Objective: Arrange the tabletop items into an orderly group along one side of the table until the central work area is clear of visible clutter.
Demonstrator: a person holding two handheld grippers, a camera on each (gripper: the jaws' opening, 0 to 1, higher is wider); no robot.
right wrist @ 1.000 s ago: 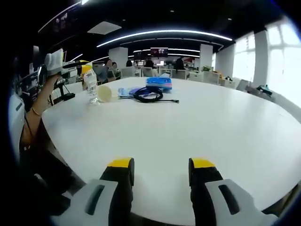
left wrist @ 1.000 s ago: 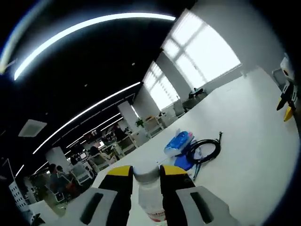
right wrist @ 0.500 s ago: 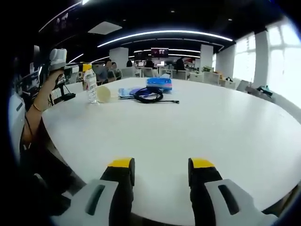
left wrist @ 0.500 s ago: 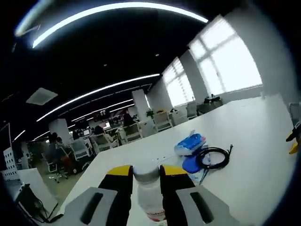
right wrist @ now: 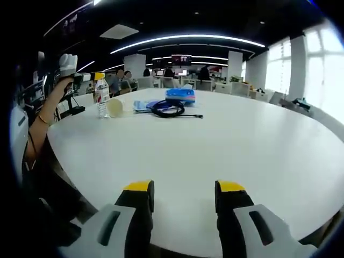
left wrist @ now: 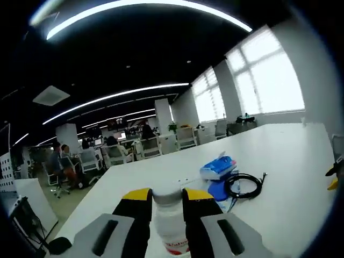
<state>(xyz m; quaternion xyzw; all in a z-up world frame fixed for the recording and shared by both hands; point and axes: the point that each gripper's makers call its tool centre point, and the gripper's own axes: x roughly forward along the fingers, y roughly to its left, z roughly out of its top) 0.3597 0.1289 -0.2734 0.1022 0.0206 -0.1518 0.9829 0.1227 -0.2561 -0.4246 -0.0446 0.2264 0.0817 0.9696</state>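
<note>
Ceiling strip lights and blown-out windows light a dim room; edges bend.

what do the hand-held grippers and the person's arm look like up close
Each hand-held gripper, left and right, has two black jaws capped with yellow tips, rising from light grey moulded bodies with dark oval slots. In the right gripper view, the person's raised forearm wears a thin bracelet at the wrist; no sleeve covers it there.

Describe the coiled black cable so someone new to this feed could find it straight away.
Start at the big white table and look to its far side, where the items are grouped. The black cable lies there in a loose coil, just in front of the blue packet, right of the bottle. It is the only black, ring-shaped item, with one straight tail trailing right across the tabletop.
</note>
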